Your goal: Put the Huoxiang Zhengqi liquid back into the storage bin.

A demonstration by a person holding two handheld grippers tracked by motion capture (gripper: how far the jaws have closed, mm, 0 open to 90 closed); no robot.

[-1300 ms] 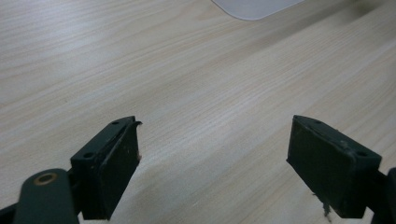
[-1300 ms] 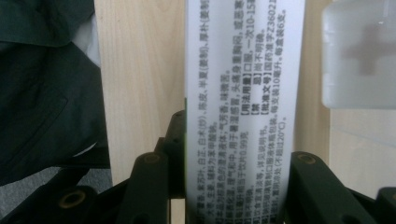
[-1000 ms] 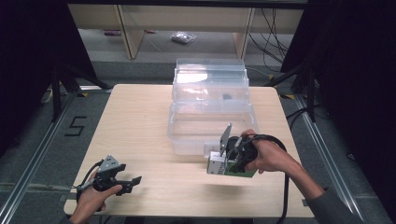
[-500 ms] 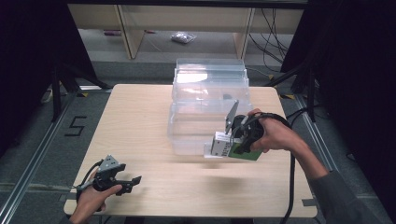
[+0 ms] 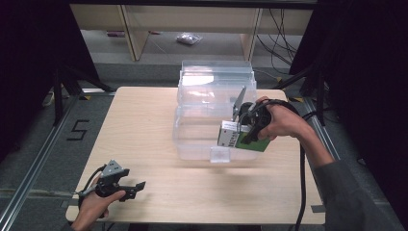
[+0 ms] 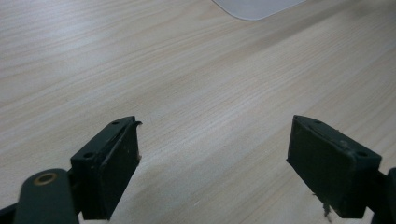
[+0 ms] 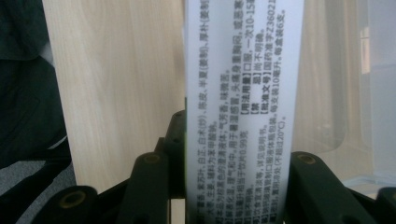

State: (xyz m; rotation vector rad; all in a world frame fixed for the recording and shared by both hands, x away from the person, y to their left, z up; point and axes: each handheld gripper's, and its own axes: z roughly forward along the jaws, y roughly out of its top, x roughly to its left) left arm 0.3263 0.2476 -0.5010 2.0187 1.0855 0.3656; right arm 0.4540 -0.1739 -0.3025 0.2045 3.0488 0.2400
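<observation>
My right gripper [image 5: 240, 134] is shut on a white and green medicine box [image 5: 230, 134], held in the air over the front right corner of the nearer clear plastic bin [image 5: 192, 139]. In the right gripper view the medicine box [image 7: 243, 107] stands between the two jaws, its white face covered in small printed text. My left gripper [image 5: 134, 186] rests near the table's front left edge, open, with nothing between its fingers [image 6: 109, 168], just bare wood.
A second clear plastic bin [image 5: 214, 82] stands behind the first, toward the table's far edge. The light wooden table [image 5: 139, 125] has free room on its left half. Shelving and cables lie beyond the table. A black cable [image 5: 302, 183] trails from my right hand.
My right gripper has carried the medicine box up and away from the table front, toward the nearer bin. The left gripper has stayed where it was.
</observation>
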